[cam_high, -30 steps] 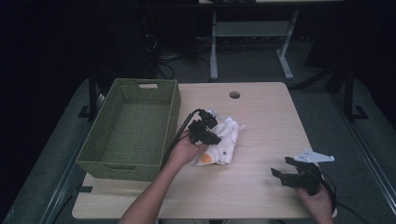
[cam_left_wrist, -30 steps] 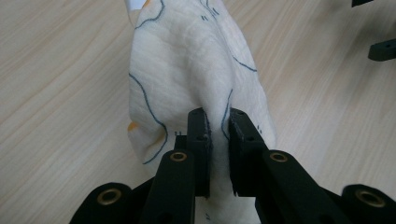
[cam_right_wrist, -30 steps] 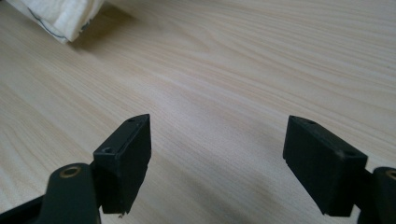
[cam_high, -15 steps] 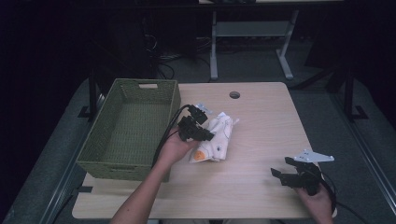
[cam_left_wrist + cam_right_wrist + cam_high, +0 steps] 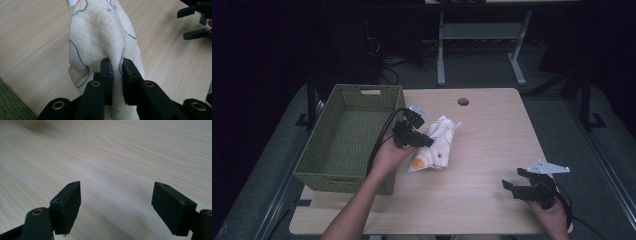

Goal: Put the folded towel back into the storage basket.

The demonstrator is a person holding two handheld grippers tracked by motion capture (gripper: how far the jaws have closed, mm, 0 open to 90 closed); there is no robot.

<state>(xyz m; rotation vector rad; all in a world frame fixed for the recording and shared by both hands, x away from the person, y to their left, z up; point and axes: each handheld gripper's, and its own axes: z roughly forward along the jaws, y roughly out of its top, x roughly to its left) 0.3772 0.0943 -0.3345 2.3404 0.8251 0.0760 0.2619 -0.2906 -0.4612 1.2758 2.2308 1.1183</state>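
Lifting since before, left gripper [image 5: 116, 67] clamps cloth [image 5: 100, 35] (right gripper [image 5: 116, 207] gapes, unmoved).

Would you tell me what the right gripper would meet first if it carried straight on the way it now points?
Probably the bare table: the right gripper, jaws open, points slightly down at the wood, and nothing lies ahead of it in its own view.

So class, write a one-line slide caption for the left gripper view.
Left gripper shut on a fold of white printed cloth above the wooden table.
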